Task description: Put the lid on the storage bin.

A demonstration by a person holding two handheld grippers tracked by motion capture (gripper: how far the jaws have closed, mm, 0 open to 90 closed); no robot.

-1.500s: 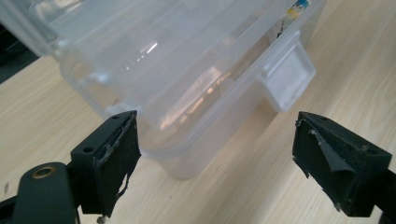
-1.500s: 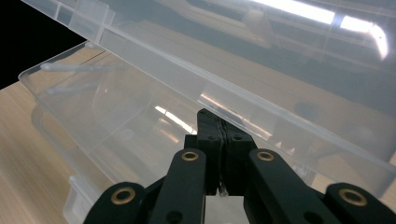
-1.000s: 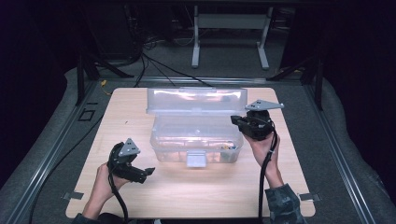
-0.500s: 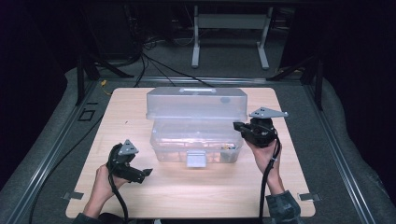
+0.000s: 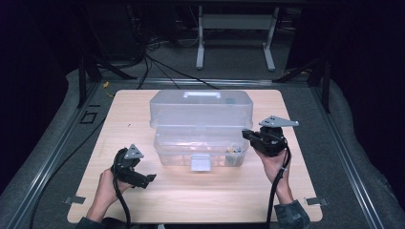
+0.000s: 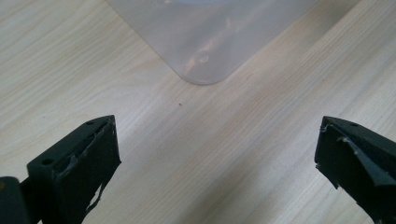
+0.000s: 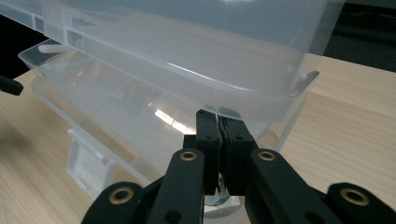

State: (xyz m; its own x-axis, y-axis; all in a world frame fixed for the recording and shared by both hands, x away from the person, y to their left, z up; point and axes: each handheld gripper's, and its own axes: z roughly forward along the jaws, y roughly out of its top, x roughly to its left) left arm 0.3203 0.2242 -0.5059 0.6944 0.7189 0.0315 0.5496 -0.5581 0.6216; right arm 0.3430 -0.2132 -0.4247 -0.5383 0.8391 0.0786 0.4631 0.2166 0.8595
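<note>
A clear plastic box (image 5: 200,145) stands mid-table, its clear lid (image 5: 200,109) hinged at the back and hanging half raised over it. My right gripper (image 5: 247,134) is at the box's right end, jaws pressed together with nothing between them. In the right gripper view the shut right gripper (image 7: 218,116) has its tips right under the lid's rim (image 7: 261,95). My left gripper (image 5: 147,180) rests low over the table near the front left, open. In the left gripper view the left gripper (image 6: 217,154) has wide jaws framing bare wood, with a box corner (image 6: 210,37) ahead.
A white latch tab (image 5: 200,162) hangs at the box's front. Small coloured bits (image 5: 234,150) lie inside near its right end. The wooden table (image 5: 224,198) has bare room in front of the box. Dark floor, cables and a metal stand (image 5: 234,28) lie behind.
My right gripper has sunk a little and come toward the front edge, staying shut, and the lid has dropped slightly with it. The left gripper has stayed put.
</note>
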